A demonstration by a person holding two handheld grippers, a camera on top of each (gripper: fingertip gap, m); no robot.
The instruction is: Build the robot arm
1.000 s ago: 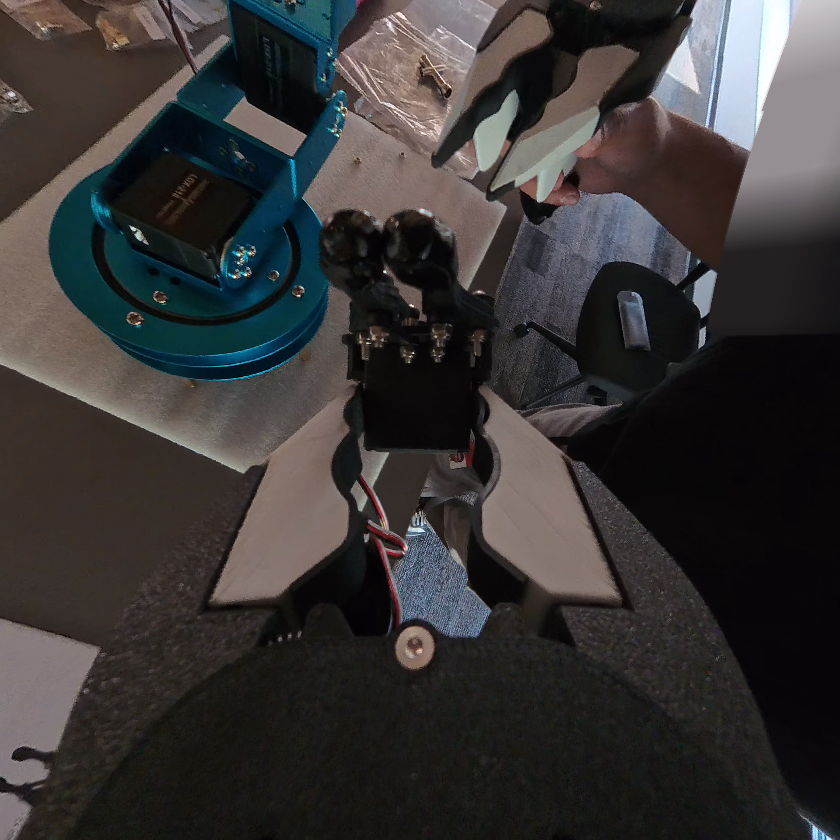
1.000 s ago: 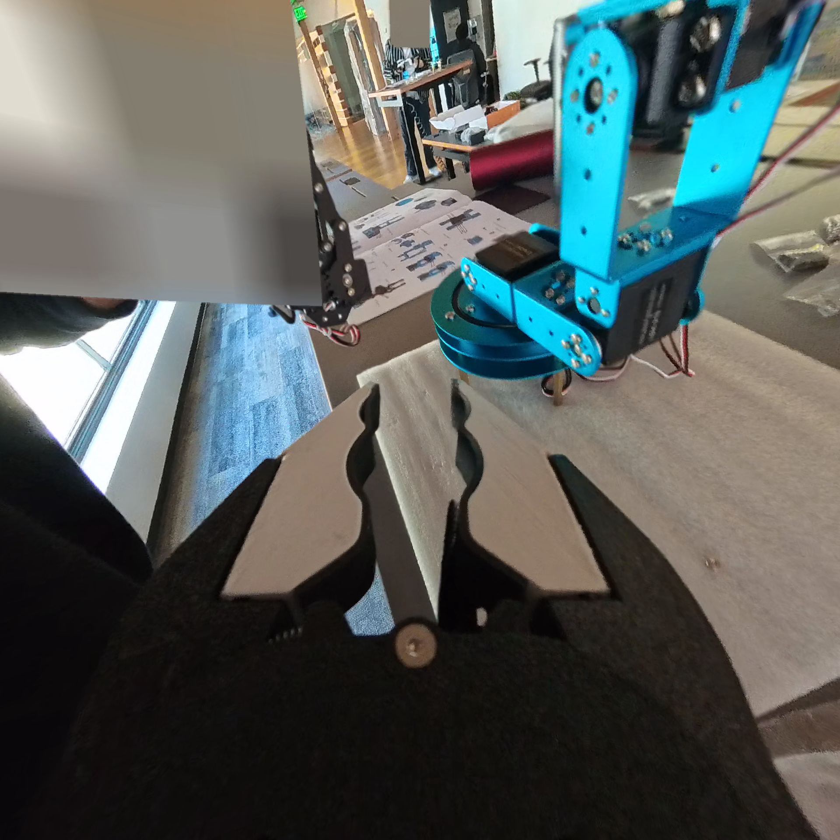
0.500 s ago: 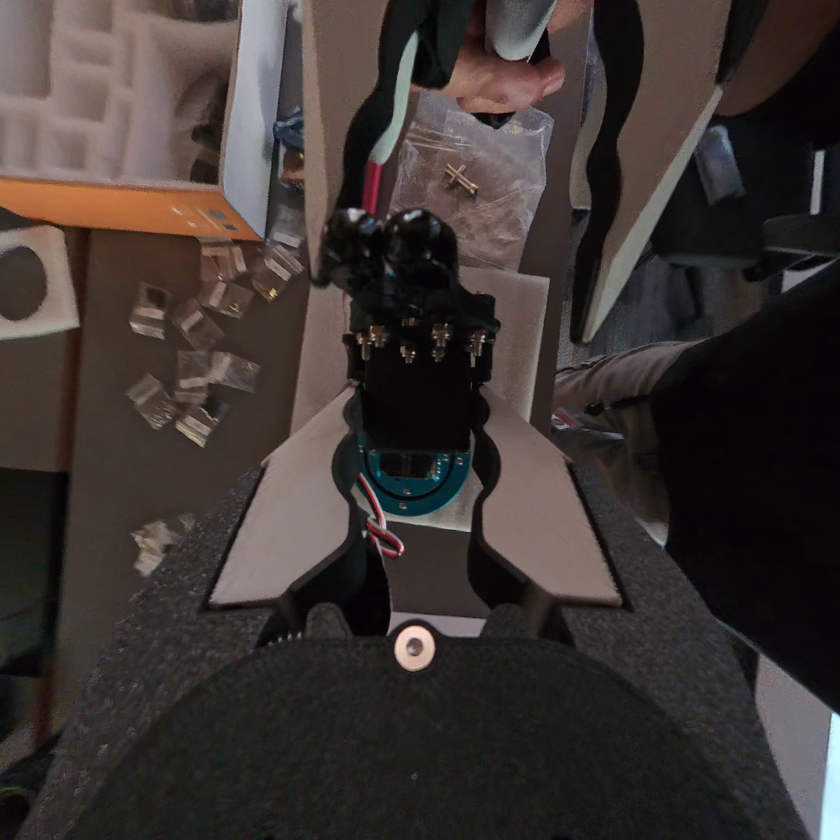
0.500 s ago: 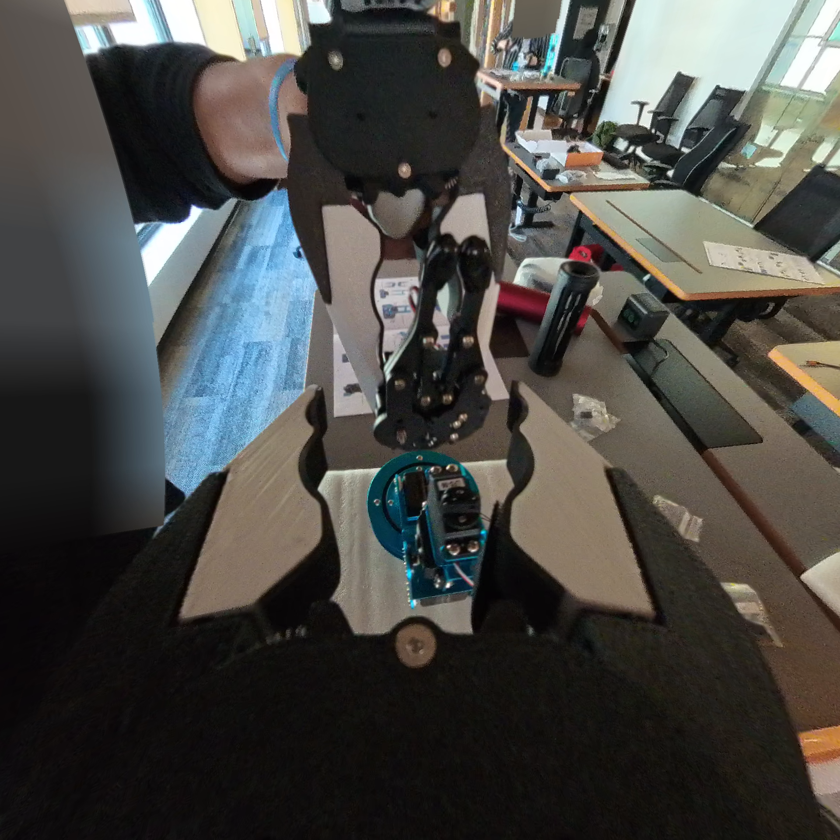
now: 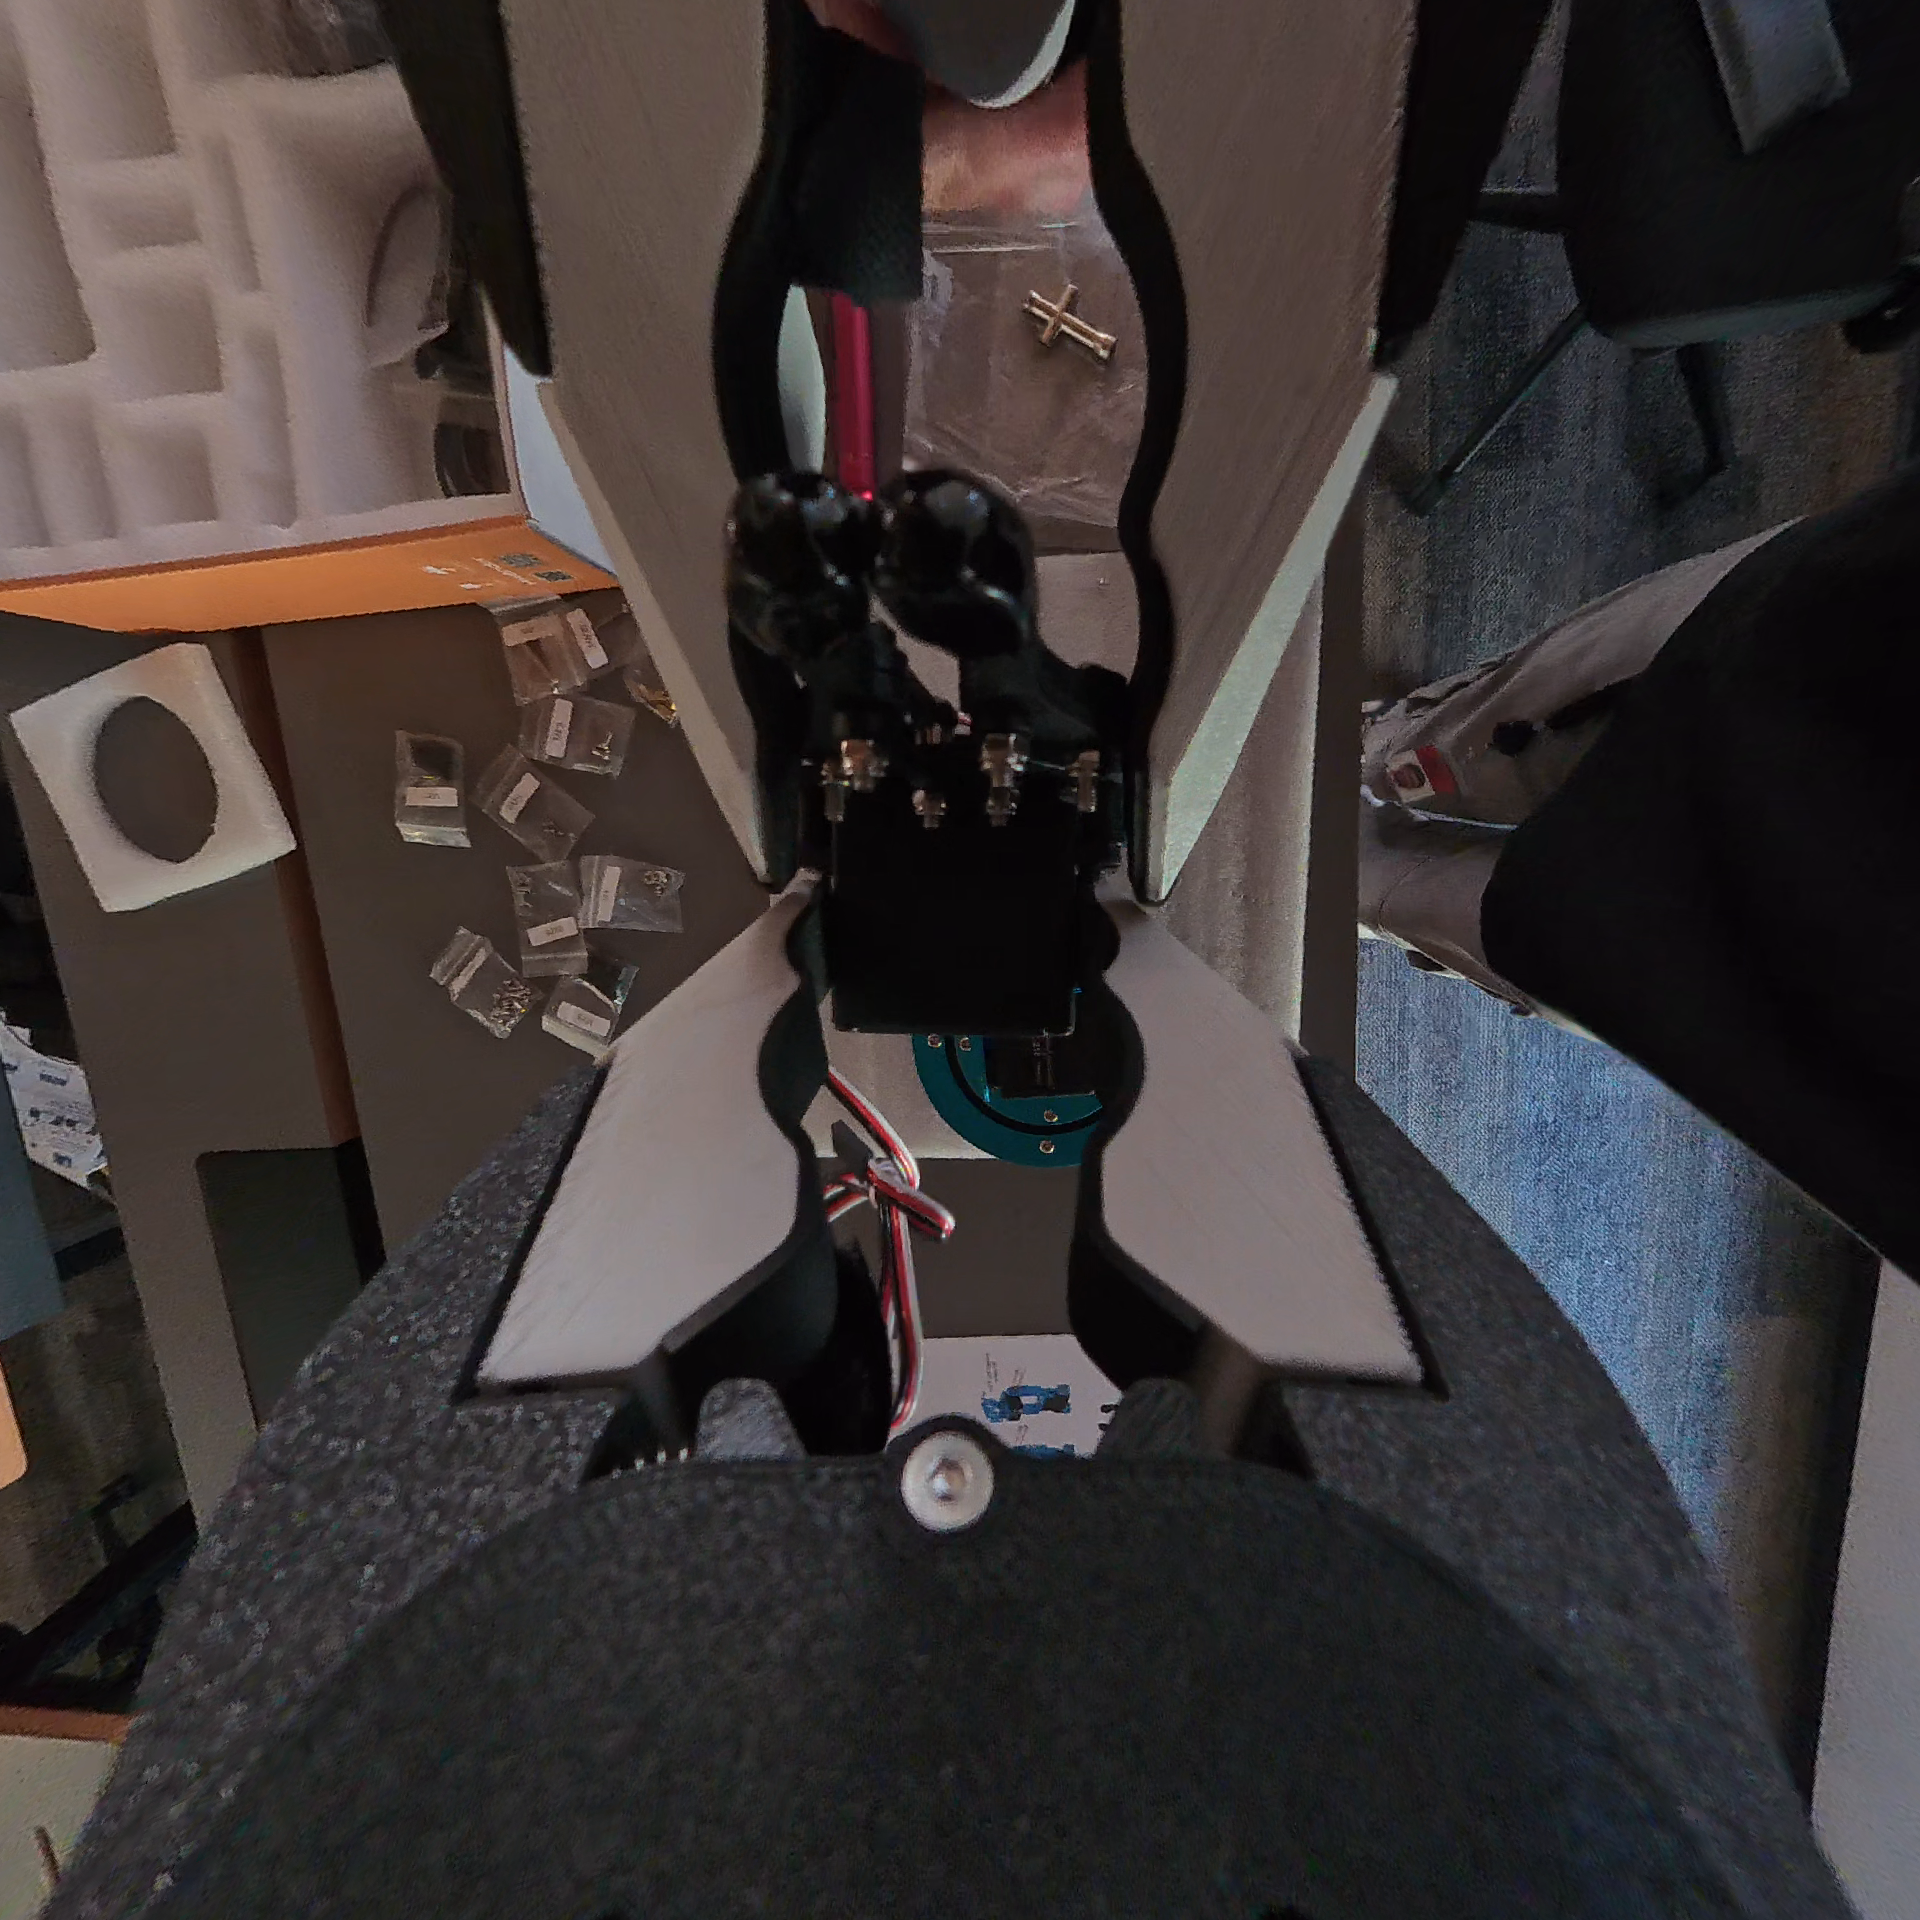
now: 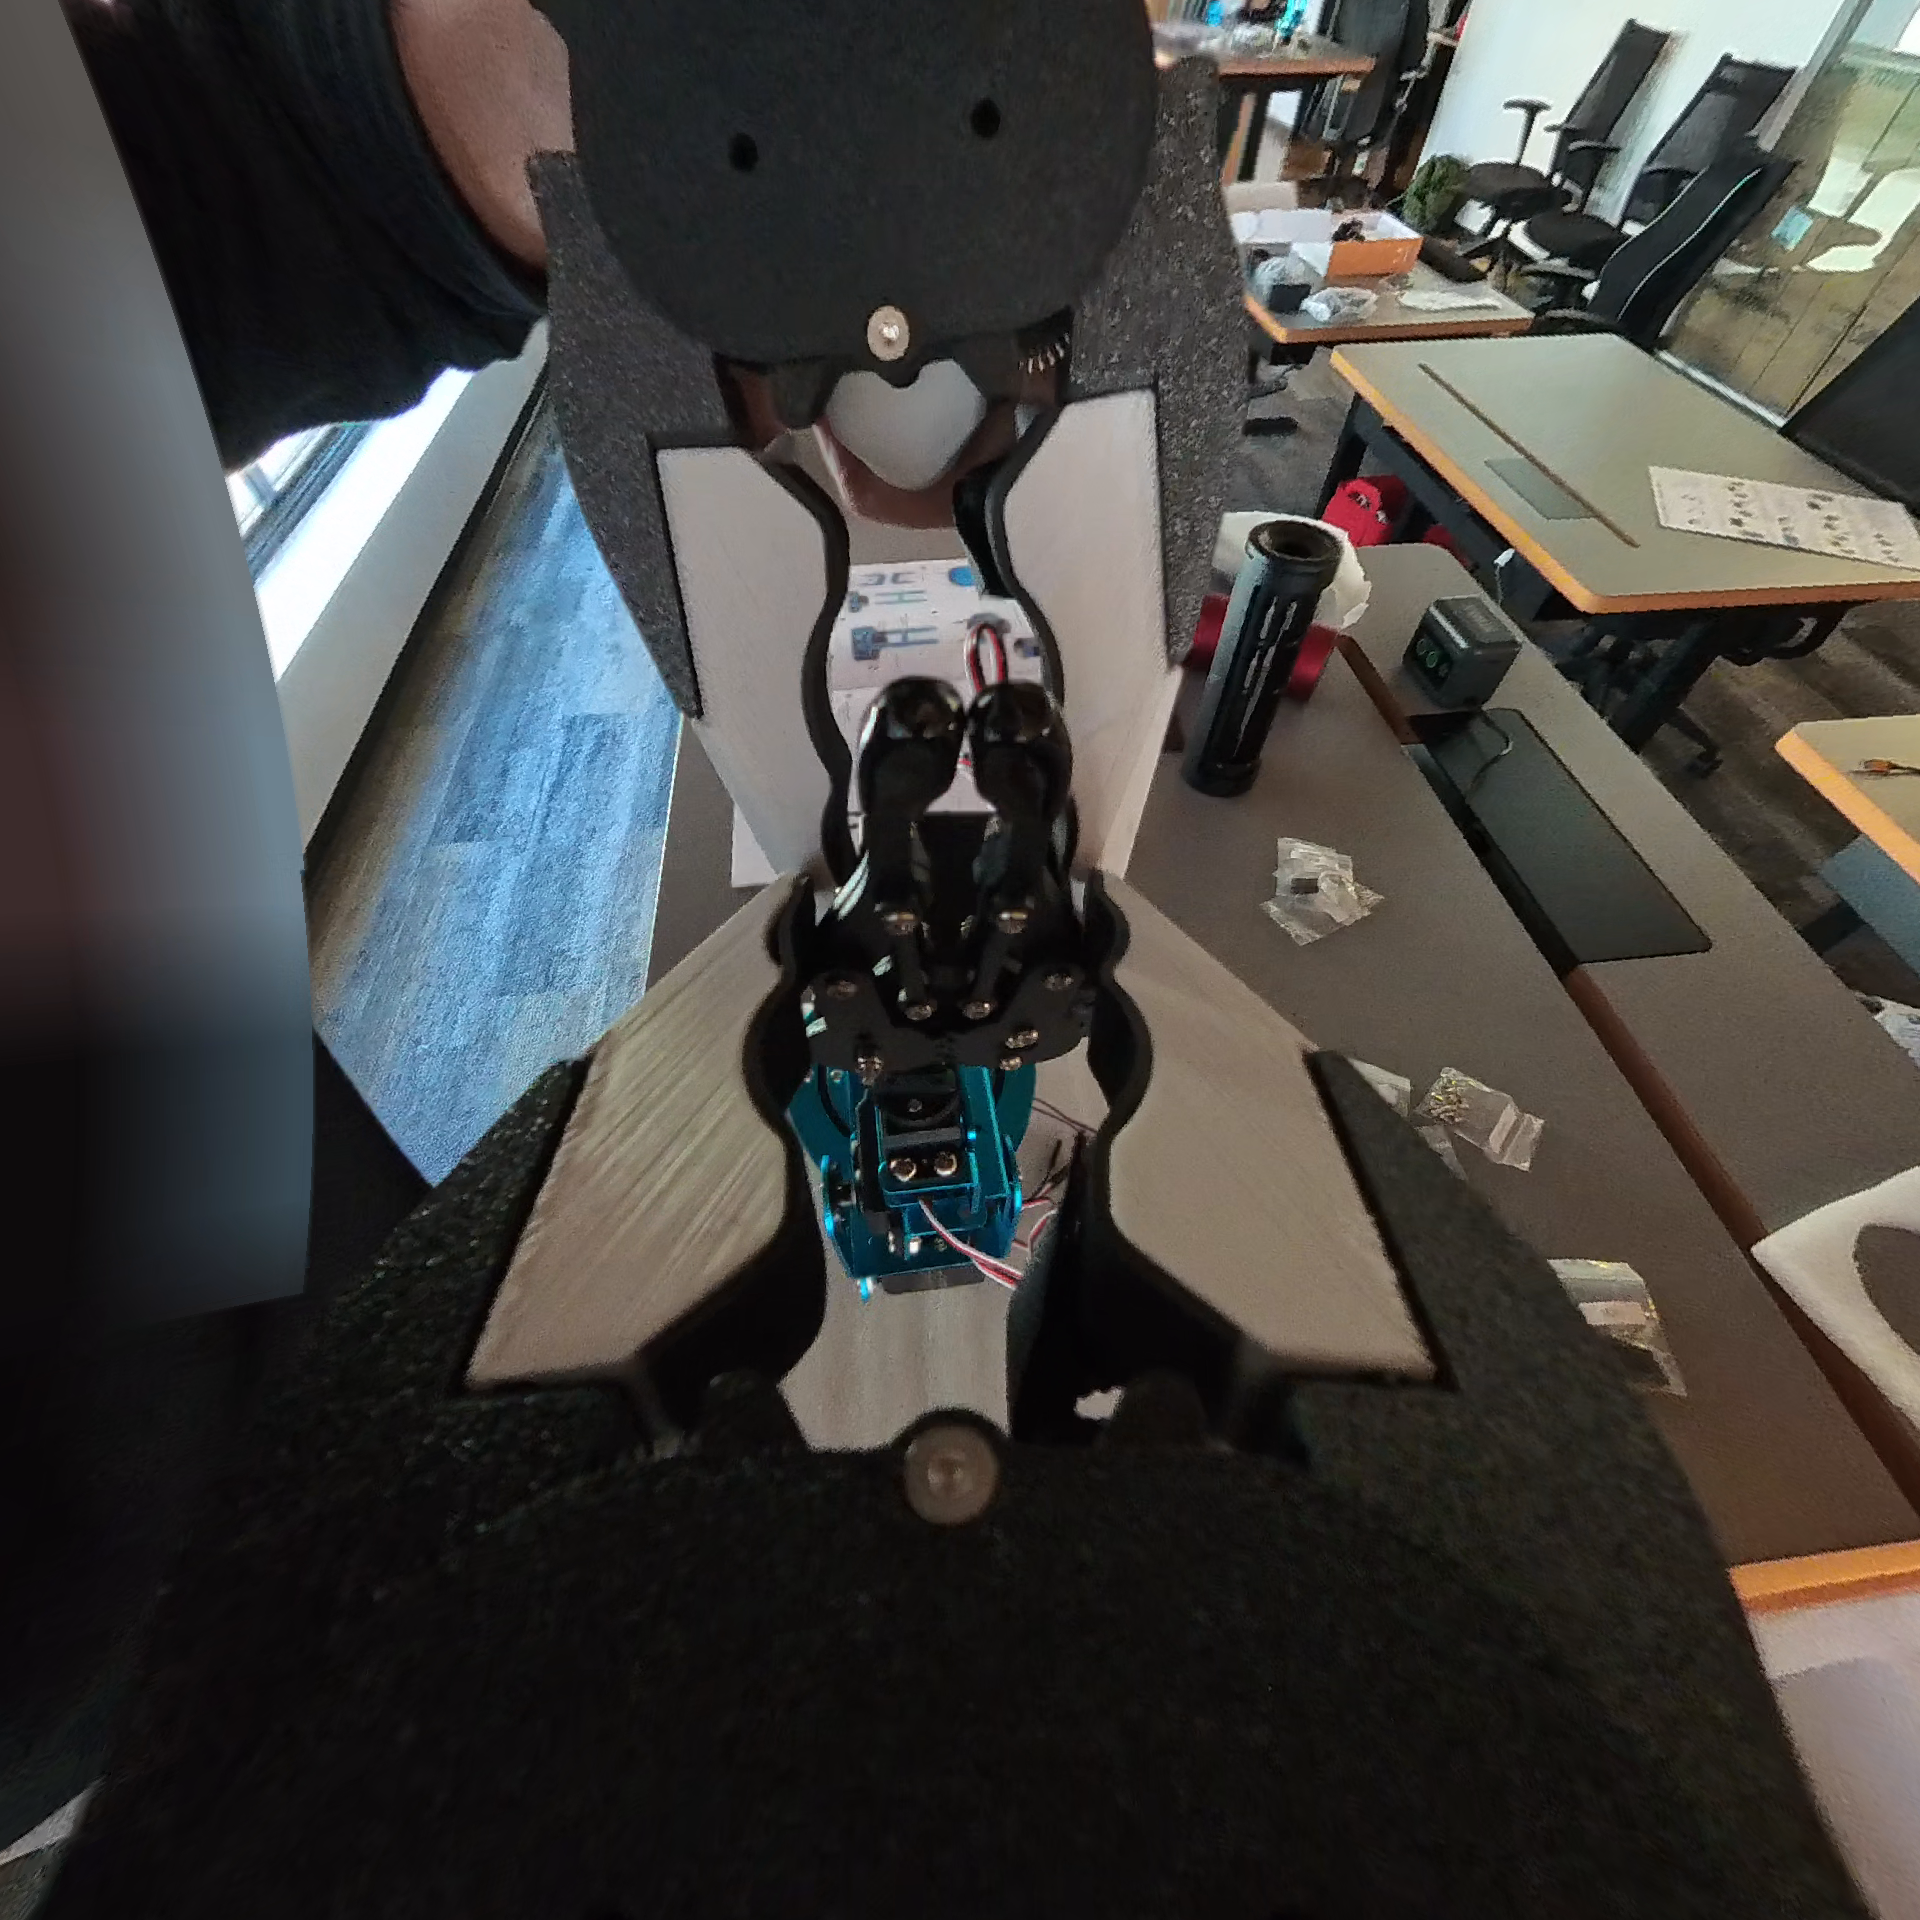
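**Both grippers meet at a small black claw above a blue robot base**

Left wrist view. The left gripper (image 5: 951, 904) has its two grey fingers pinched on the black boxy servo body of a small black mechanical claw assembly with two rounded tips (image 5: 914, 769). Red, white and black wires (image 5: 894, 1205) trail from the assembly toward the near side, between the fingers. The right gripper (image 5: 956, 883) enters from the far side with its fingers parted, one on each side of the claw; its fingertips lie just beside the left gripper's tips. Below the claw a blue anodised metal round base (image 5: 1023, 1112) shows partly. On the brown table to the left lie small clear plastic bags of hardware (image 5: 540, 831), a white foam piece with a round hole (image 5: 151, 774) and an orange-edged box holding a white foam insert (image 5: 239, 312). A small metal cross-shaped wrench (image 5: 1068, 330) lies on clear plastic at the far side.

Right wrist view. The right gripper (image 6: 940, 914) has its fingers spread either side of the claw's black plate; contact cannot be confirmed. The left gripper (image 6: 940, 831) faces it from the far side, a hand (image 6: 488, 135) behind it. A blue metal robot arm section (image 6: 914, 1174) stands below the claw. A black perforated cylinder (image 6: 1252, 665) stands on the table at far right.
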